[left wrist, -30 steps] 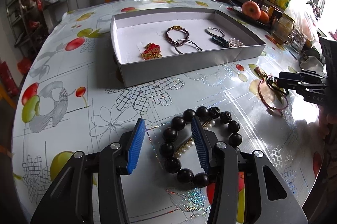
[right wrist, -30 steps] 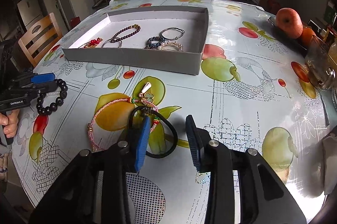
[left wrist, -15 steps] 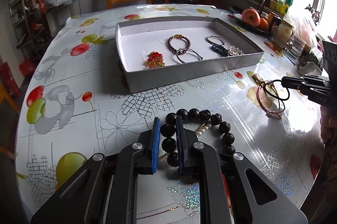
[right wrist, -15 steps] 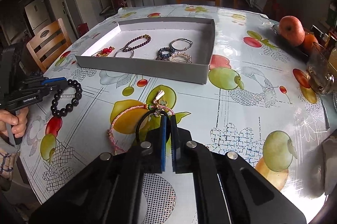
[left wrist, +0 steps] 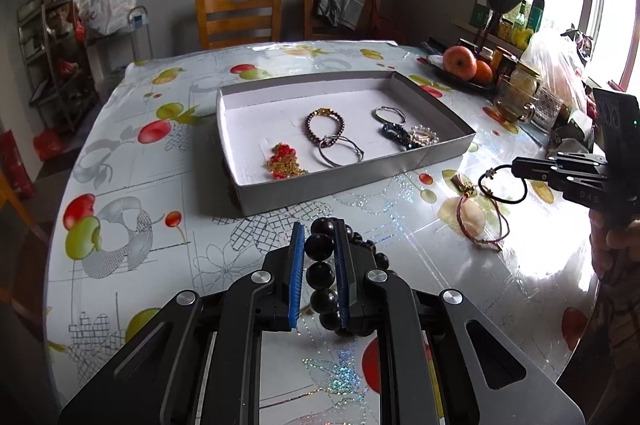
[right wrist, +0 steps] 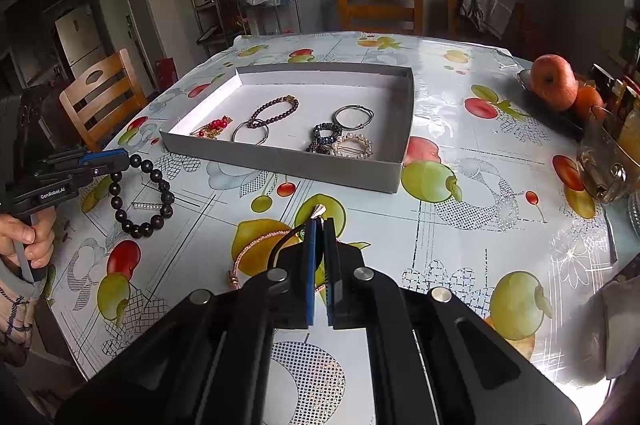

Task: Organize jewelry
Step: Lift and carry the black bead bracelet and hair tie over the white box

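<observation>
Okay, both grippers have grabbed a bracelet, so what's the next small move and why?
Probably lift the left gripper a little and carry the black bead bracelet toward the gray tray. Its fingers are shut on the beads, the bracelet looks raised off the table, and the tray has bare floor at its near left. The right gripper holds the black cord bracelet.

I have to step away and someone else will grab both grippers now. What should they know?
Left gripper: shut on the black bead bracelet, lifted toward the box.
Right gripper: shut on the black cord bracelet.
Pink cord bracelet and a small pearl piece lie on the table.
Done: several pieces lie in the grey box.
Left: box both held bracelets, then the rest.
</observation>
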Demonstrator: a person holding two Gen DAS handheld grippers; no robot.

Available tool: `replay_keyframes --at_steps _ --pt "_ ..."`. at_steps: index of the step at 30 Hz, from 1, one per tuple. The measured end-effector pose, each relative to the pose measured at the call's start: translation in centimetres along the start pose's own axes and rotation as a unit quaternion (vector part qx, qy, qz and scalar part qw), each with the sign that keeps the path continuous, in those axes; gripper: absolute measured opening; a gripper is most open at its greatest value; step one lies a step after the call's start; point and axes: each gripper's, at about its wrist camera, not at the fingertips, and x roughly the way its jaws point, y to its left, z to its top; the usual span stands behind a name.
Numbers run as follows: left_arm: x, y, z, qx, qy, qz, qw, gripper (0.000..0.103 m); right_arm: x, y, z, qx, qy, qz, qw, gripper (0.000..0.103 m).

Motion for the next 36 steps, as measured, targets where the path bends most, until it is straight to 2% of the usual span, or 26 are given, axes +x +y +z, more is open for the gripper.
replay_keyframes --at_steps 8,24,36 --pt "-2.2 -0.7 2.0 0.009 -0.037 0.012 0.9992 0.015 0.2 0.3 1.0 -0.003 -0.006 0.002 1.000 0.004" --pt "-1.9 -0.6 3.5 0.014 -0.045 0.028 0.9985 0.015 -0.1 0.9 2.3 -0.012 -0.019 0.006 1.000 0.004" --pt "-2.5 -1.6 7.3 0.036 -0.071 0.030 0.9964 0.015 -0.1 1.2 5.3 -0.023 -0.039 0.008 0.999 0.004"
